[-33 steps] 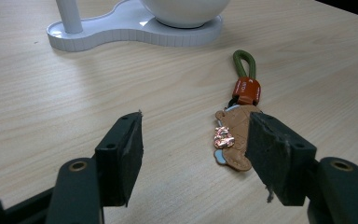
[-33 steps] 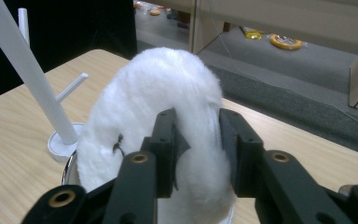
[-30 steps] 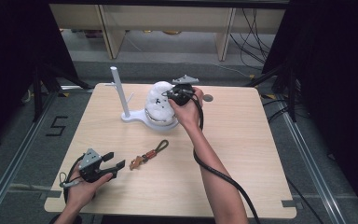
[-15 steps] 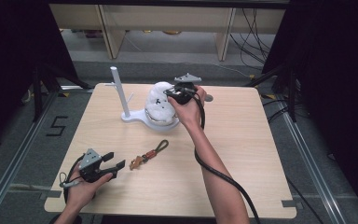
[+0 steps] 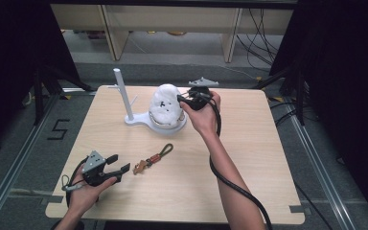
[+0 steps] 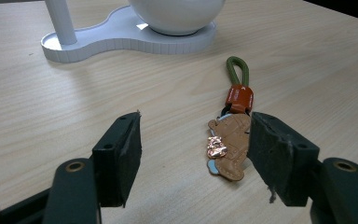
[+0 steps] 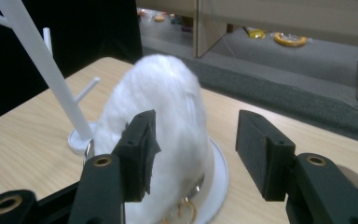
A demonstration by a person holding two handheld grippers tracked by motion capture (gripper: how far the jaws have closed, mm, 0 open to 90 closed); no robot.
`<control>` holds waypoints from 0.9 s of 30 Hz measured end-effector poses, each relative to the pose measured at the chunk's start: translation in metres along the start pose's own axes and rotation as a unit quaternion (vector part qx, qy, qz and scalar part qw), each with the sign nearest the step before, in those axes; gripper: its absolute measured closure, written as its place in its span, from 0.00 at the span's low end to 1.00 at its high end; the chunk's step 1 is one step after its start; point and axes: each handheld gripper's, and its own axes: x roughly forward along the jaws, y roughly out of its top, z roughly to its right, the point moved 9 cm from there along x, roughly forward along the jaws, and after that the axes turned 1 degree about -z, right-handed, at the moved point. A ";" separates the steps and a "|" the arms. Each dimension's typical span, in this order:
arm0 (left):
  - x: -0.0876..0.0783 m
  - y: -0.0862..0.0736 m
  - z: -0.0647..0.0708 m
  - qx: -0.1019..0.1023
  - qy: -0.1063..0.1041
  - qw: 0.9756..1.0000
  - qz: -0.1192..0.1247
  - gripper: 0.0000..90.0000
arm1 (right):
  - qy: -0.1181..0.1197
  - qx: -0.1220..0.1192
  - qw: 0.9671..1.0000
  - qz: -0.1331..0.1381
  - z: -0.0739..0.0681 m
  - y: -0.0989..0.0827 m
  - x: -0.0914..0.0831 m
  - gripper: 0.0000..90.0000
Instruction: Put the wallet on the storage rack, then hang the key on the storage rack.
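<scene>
A white fluffy ball (image 5: 165, 103) sits in the round dish of a white stand (image 5: 136, 120) with a tall post (image 5: 123, 93). My right gripper (image 5: 181, 99) hovers just right of the ball, open; its jaws have just been opening and the pads press on nothing. In the right gripper view the ball (image 7: 163, 88) lies beyond the left jaw of that gripper (image 7: 198, 126). A keychain (image 5: 152, 158) with a green loop, an orange clasp and a brown charm lies flat on the table. My left gripper (image 5: 119, 163) rests open, its tips just short of the charm (image 6: 230, 140).
The wooden table (image 5: 249, 143) has bare room on its right half and in front. Its near edge runs just behind my left hand. Thin pegs stick out of the post (image 7: 42, 60). Shelves and cables stand on the floor beyond the far edge.
The right gripper has let go of the fluffy ball, opened wide and drawn back to the right, slightly up. The left gripper and the keychain have stayed put.
</scene>
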 end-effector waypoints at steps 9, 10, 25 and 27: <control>0.002 0.009 0.005 0.016 -0.008 1.000 -0.013 0.38 | -0.010 0.012 1.000 -0.017 0.018 -0.036 -0.026 0.57; 0.004 0.011 0.007 0.020 -0.013 1.000 -0.016 0.38 | -0.011 0.010 1.000 -0.021 0.020 -0.041 -0.029 0.58; 0.016 0.021 0.017 0.044 -0.043 0.996 -0.060 0.41 | -0.042 0.061 0.996 -0.058 0.065 -0.143 -0.101 0.69; 0.017 0.022 0.019 0.040 -0.045 0.996 -0.062 0.41 | -0.039 0.074 0.994 -0.068 0.067 -0.157 -0.110 0.70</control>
